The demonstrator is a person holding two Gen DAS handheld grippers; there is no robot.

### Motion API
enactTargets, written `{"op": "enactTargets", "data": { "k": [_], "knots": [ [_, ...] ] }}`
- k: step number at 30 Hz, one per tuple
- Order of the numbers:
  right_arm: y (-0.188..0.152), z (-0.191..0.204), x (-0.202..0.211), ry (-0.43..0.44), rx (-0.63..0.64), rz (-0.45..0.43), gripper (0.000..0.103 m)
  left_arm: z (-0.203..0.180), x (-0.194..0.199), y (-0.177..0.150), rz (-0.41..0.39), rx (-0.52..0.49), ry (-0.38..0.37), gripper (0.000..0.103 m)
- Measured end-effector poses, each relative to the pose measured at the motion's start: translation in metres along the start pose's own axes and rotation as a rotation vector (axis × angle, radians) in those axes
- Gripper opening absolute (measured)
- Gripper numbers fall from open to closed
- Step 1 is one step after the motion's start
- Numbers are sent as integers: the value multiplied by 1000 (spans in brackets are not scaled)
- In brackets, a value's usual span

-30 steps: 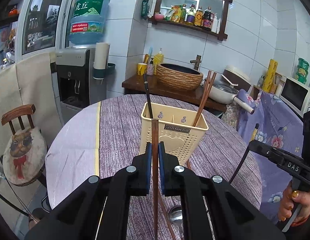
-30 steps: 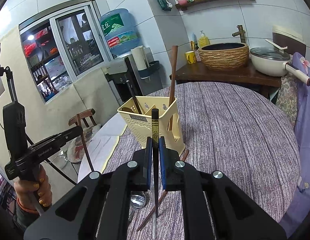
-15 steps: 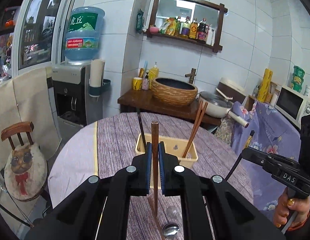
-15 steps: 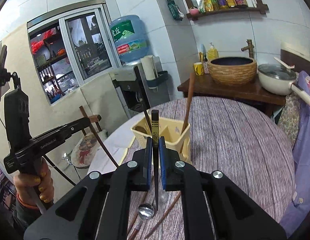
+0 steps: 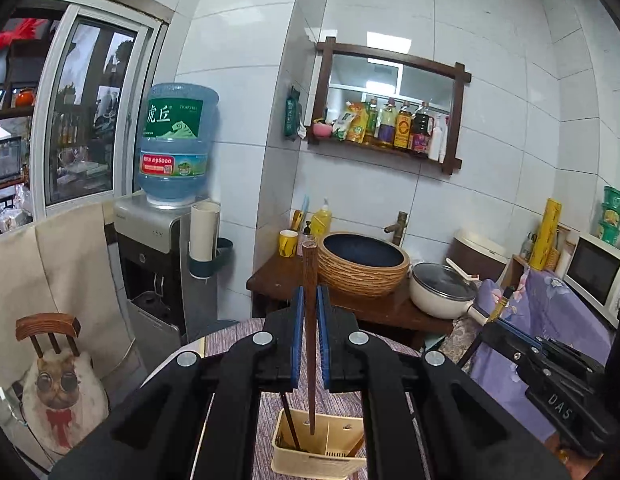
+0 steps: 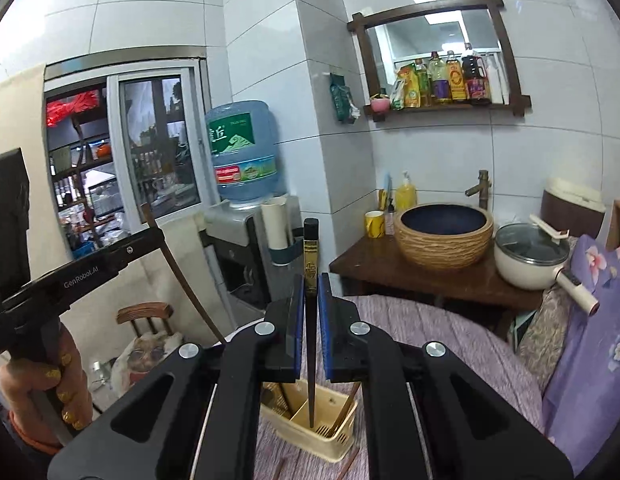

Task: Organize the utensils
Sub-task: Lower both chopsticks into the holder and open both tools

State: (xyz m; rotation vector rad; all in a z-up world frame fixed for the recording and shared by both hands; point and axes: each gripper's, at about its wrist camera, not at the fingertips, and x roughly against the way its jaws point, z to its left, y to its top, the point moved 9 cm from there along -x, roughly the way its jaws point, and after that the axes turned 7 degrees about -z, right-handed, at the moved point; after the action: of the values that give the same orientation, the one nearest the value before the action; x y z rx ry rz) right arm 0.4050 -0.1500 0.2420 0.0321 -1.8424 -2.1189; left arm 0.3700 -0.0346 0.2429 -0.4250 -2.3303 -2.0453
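The white-tiled room wall (image 5: 489, 92) rose at twelve o'clock, with open air between it and both tools. A round table under a purple striped cloth (image 6: 437, 340) spread below, its far edge near a dark wooden counter (image 6: 429, 276) at one o'clock. A cream plastic slotted utensil basket (image 5: 310, 460) sat at six o'clock, chopsticks already leaning inside. The left gripper (image 5: 310, 300) was clamped on a brown wooden chopstick (image 5: 310, 280), tip hanging above the basket. The right gripper (image 6: 311, 292) pinched a black gold-banded chopstick (image 6: 311, 252), tip likewise over a compartment.
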Motion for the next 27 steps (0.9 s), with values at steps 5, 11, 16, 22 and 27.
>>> {"op": "enactTargets", "data": {
  "k": [5,11,16,22,27],
  "knots": [
    [-31,-7,-32,-45,10,33,8,4,-26,-35,30,-3,23,8],
    [-90,-17,-58,-56,-15,106,8,13,-49,-97,107,12,26,8],
    [-120,-20,-66,-50,-28,148,8,18,-58,-134,178,23,17,8],
    [-131,-19,-66,-55,-13,142,8,19,-61,-152,198,-7,30,8],
    [-126,-14,-55,-40,10,103,19,18,-56,-145,199,13,4,8]
  ]
}}
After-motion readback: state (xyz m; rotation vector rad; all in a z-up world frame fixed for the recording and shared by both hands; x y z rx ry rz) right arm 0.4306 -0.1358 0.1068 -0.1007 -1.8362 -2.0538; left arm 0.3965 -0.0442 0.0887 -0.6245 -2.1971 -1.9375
